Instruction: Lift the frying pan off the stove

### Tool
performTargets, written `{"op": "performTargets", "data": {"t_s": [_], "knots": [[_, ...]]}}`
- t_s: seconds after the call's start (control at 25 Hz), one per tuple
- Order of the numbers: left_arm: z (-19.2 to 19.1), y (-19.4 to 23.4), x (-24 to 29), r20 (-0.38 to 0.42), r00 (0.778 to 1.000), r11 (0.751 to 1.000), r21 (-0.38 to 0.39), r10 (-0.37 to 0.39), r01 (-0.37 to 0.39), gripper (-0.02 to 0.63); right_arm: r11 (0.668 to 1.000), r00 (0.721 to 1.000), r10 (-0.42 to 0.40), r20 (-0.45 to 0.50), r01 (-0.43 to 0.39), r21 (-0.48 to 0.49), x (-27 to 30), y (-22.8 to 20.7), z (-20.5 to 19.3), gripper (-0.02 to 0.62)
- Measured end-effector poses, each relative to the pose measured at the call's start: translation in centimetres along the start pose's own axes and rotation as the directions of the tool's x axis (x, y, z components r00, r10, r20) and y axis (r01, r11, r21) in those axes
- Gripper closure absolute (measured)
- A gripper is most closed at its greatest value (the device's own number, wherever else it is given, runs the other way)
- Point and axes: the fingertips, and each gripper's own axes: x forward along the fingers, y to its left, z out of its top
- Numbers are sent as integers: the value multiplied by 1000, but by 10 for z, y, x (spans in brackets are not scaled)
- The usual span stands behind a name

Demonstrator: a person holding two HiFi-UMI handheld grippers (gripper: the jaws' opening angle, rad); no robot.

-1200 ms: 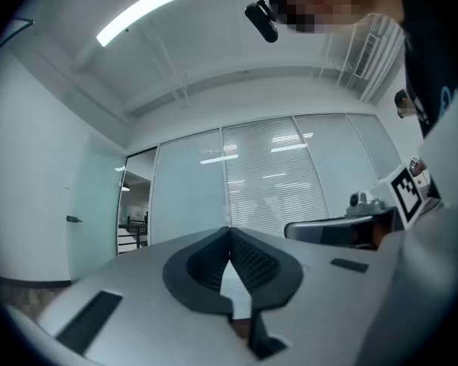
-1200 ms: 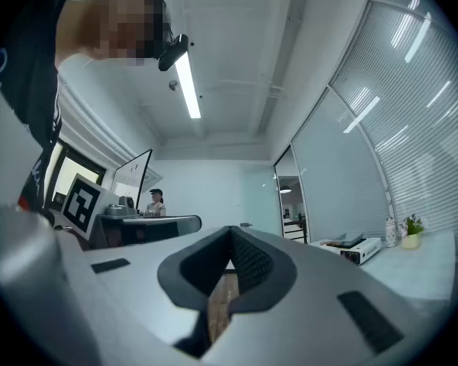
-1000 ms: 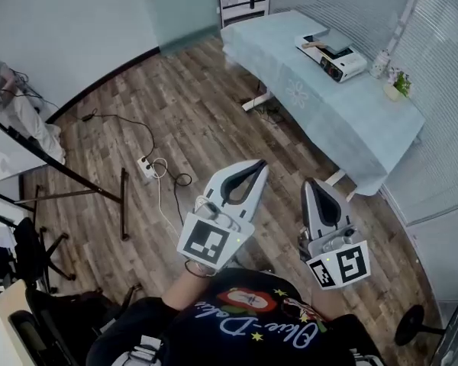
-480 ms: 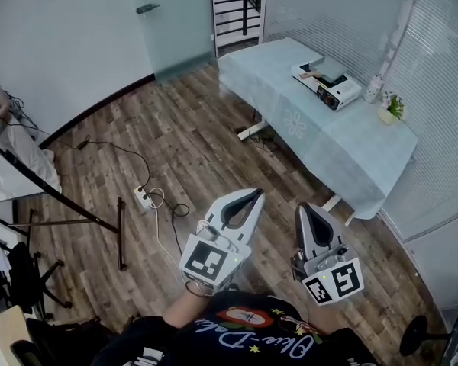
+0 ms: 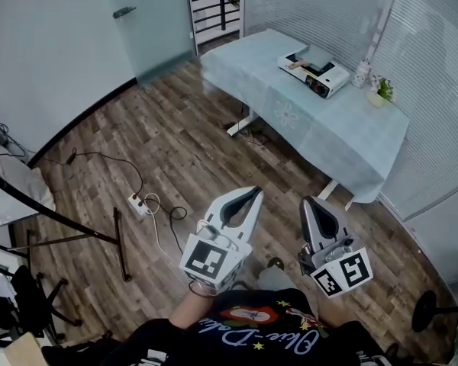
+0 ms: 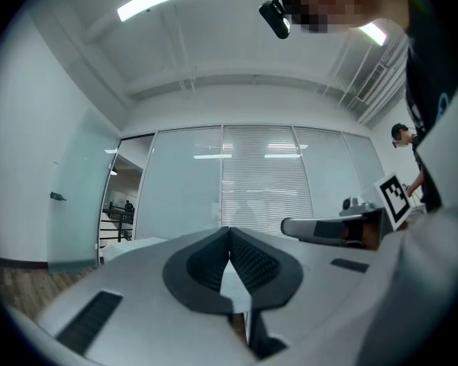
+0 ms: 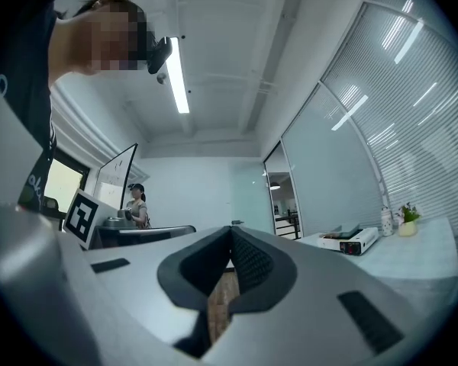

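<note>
Approach step: left grey gripper (image 5: 252, 192) and right grey gripper (image 5: 314, 202), pressed together and empty, must first reach the white portable stove (image 5: 317, 75) by the blue-clothed table's (image 5: 328, 132) far edge.

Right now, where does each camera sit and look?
Head view: on the person's head, looking down at floor, table, stove, left tool, right tool, black shirt.
Left gripper view: on the left tool, looking along its shut jaws at window blinds; right tool beside.
Right gripper view: on the right tool, shut, facing the table; left tool beside.
Shared: head and right gripper views both show the stove.
</note>
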Motion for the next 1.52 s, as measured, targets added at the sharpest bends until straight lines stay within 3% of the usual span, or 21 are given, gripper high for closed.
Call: {"op": "performTargets", "data": {"t_s": [0.6,1.4,1.52], "knots": [[-13,49,16,-45,994,995,24,99,-98,602,997,998,68,1,-68,48,50,-26,-19,595],[-46,112,142,-109,988,994,28,110,-107,603,989,999,37,-7,-36,146,130,-154,-54,595],[-46,122,157,-126,984,991,61,122,-115,602,986,1000,21,21,-25,167,139,-173,-55,595]]}}
